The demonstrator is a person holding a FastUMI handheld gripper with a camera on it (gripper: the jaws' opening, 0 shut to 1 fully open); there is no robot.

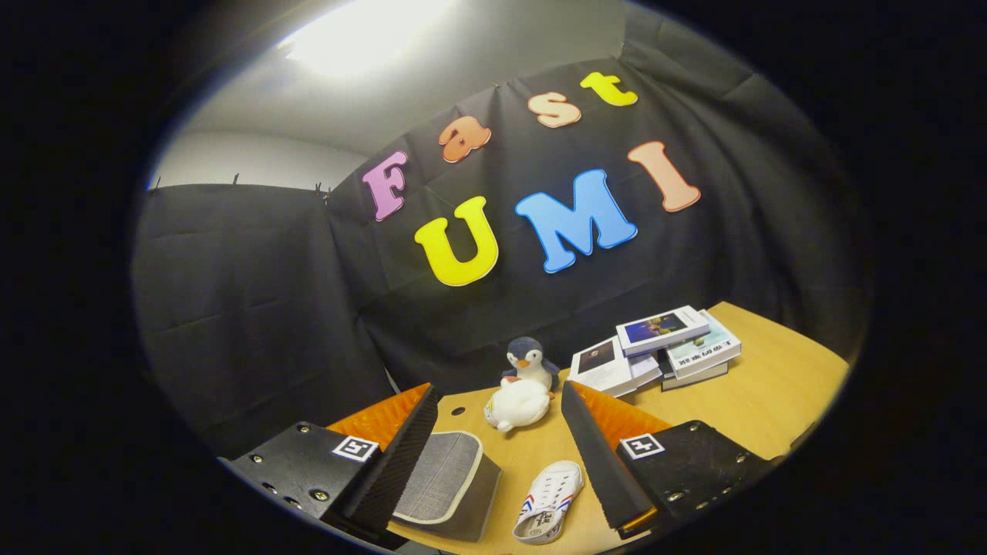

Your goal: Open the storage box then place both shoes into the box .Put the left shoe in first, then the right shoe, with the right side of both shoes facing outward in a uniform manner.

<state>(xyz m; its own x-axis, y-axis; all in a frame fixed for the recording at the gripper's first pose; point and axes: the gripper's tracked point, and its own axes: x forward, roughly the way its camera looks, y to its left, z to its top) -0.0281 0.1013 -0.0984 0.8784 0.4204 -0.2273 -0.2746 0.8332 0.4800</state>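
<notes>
Tabletop point(771, 401) of light wood carries a grey storage box point(447, 482) and a white shoe point(549, 501) lying between the fingers of the wide-open, empty gripper point(493, 462), with a plush penguin point(524, 389) and stacked books point(655, 351) beyond, near the black cloth wall point(254, 308).

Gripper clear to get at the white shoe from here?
Probably yes. The gripper is open, holding nothing, and the white shoe lies on the table between its fingers, nearer the right one. The grey storage box sits beside it, apart, so nothing seems to block the way.
</notes>
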